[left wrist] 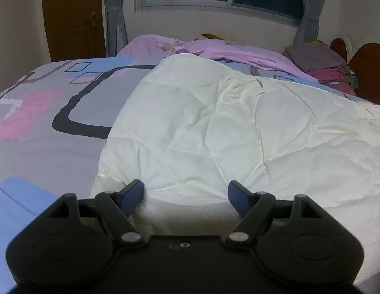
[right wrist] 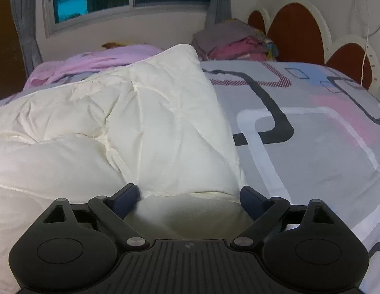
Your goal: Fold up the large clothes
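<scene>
A cream-white quilted duvet (left wrist: 214, 127) lies folded and crumpled on the bed, its near edge running under both grippers. In the left wrist view my left gripper (left wrist: 186, 194) stands open low over that near edge, close to the duvet's left corner; cloth bulges between the blue fingers (left wrist: 132, 193) without being pinched. In the right wrist view the same duvet (right wrist: 131, 127) fills the left and centre. My right gripper (right wrist: 188, 197) is open too, with the duvet's right-hand near corner lying between its wide-set fingers (right wrist: 251, 199).
The bed carries a grey sheet with pink, blue and black shapes (left wrist: 47, 127) (right wrist: 312, 134). A lilac blanket (left wrist: 214, 49) lies at the far side. A stack of folded clothes (right wrist: 236, 41) sits by the brown headboard (right wrist: 295, 31). Window, curtains and a wooden door (left wrist: 72, 17) stand behind.
</scene>
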The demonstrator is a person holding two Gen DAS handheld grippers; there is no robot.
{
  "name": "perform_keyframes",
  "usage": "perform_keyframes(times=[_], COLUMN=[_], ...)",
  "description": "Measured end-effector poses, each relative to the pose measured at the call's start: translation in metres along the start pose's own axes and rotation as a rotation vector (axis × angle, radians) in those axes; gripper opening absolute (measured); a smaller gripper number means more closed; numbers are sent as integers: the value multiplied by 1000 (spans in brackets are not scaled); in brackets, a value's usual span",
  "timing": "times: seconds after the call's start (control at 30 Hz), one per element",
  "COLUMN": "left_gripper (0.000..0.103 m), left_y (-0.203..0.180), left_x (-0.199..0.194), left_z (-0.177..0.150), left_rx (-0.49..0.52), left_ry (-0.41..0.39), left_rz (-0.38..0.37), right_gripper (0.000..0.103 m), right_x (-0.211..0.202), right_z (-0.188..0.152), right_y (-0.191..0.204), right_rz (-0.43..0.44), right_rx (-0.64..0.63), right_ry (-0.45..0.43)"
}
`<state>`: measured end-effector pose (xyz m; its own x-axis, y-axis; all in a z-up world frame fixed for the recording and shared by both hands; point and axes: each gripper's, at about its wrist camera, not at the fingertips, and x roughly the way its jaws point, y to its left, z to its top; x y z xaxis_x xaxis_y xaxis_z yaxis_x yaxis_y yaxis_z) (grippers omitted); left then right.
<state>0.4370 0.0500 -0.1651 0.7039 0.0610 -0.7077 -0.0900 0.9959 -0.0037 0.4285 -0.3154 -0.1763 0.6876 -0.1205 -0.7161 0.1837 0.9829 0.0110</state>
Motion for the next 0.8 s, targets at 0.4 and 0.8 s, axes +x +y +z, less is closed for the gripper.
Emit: perform_keyframes(times=[0.4, 0.8], left_gripper=[101, 103], left_y=[20, 78], left_x=[-50, -18], left_z=[19, 24], left_rx=[18, -119], left_ry=[-72, 55], left_rz=[-30, -91], right_gripper=[89, 89], right_x=[-73, -58], right_z=[20, 17], right_y=[46, 131], right_rz=[56, 222], right_rx=[-94, -133], right_ry=[-177, -127])
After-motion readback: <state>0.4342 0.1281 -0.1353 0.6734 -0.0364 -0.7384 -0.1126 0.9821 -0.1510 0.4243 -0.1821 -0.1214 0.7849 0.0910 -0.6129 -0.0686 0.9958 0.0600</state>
